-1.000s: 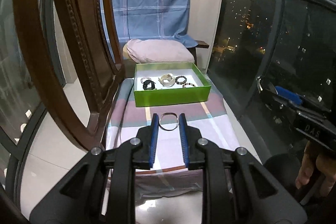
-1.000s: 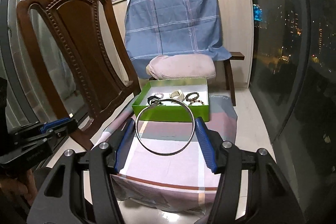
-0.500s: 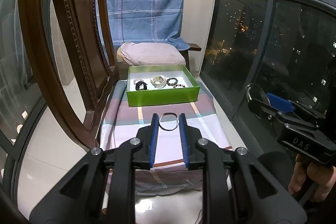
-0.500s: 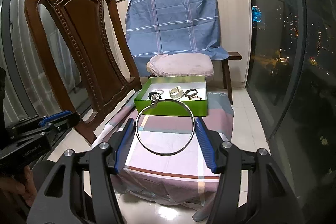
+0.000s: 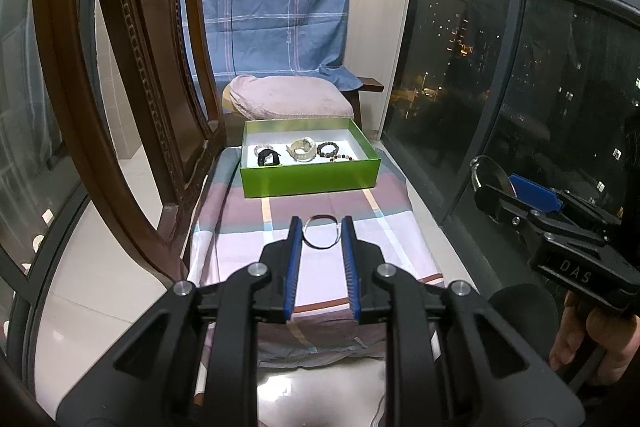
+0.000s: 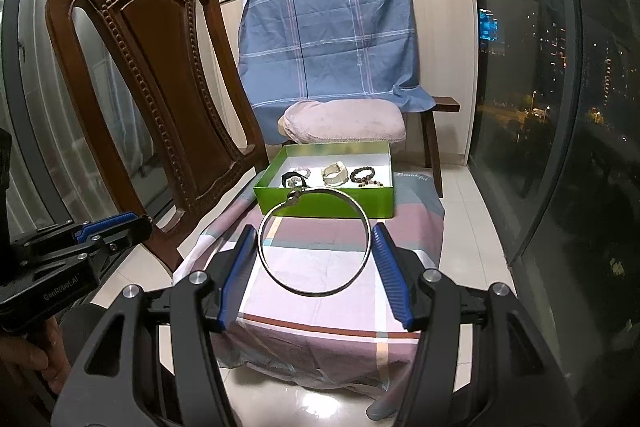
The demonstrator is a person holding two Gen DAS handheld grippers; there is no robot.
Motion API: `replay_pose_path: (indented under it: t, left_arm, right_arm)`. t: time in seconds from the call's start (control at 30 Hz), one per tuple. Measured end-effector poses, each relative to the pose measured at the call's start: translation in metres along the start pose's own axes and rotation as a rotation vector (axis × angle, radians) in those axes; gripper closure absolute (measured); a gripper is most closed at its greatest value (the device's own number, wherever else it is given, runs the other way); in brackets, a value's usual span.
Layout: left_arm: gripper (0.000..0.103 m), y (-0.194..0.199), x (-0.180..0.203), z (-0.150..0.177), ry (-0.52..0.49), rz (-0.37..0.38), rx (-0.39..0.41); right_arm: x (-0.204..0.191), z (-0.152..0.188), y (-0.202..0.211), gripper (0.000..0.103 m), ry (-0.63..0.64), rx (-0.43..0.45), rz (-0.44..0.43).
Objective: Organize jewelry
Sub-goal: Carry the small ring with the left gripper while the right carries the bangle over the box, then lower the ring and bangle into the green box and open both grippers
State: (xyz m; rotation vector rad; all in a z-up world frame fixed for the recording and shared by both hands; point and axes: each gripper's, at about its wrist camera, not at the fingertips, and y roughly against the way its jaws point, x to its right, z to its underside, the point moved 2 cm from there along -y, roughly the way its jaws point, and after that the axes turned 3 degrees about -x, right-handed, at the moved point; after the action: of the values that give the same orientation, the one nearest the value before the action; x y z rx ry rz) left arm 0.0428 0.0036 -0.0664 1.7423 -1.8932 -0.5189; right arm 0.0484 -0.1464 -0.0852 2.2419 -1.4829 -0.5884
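Now right claw (image 6: 314, 255) clamps large bangle (image 6: 314, 241); left claw (image 5: 320, 239) grips small ring (image 5: 320, 231).

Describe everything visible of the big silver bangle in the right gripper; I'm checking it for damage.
The large bangle is a thin, shiny, silvery metal hoop, seemingly unbent, with a small knot-like clasp at its upper left. It hangs in the air facing the camera, its two sides pinched between the right gripper's blue pads, in front of the green box. Nothing else touches it.

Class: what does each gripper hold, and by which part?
Each gripper holds a metal ring by opposite sides of its rim: left, small ring; right, large bangle.
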Motion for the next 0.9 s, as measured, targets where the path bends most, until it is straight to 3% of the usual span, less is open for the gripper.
replay_pose_path:
  t: [0.13,0.23,0.4,0.47,0.57,0.67,0.77,0.9]
  left_arm:
    - [0.083,-0.008,-0.001,0.000,0.009,0.013,-0.020]
    - [0.083,-0.017,-0.004,-0.017,0.003,0.033,-0.022]
    - [0.083,-0.048,-0.008,-0.097,-0.015,0.050,0.043]
    - [0.083,-0.074,-0.008,-0.130,-0.017,0.073,0.035]
    - [0.083,-0.138,-0.010,-0.170,-0.013,0.103,-0.030]
    - [0.083,-0.209,-0.015,-0.182,-0.009,0.079,-0.112]
    - [0.083,-0.290,-0.026,-0.171,0.014,0.048,-0.241]
    - [0.083,-0.350,-0.033,-0.150,0.027,0.037,-0.337]
  right_arm:
    - [0.002,-0.003,-0.011,0.045,0.004,-0.010,-0.004]
    - [0.007,-0.024,-0.021,0.045,0.011,0.013,-0.030]
    - [0.016,-0.093,-0.063,0.045,0.049,0.067,-0.041]
    - [0.023,-0.125,-0.098,0.045,0.045,0.062,-0.049]
    - [0.036,-0.152,-0.163,0.045,0.054,-0.004,-0.051]
    - [0.056,-0.157,-0.235,0.045,0.033,-0.089,-0.015]
    - [0.075,-0.146,-0.301,0.045,0.007,-0.187,0.025]
    - [0.085,-0.131,-0.360,0.045,0.001,-0.277,0.057]
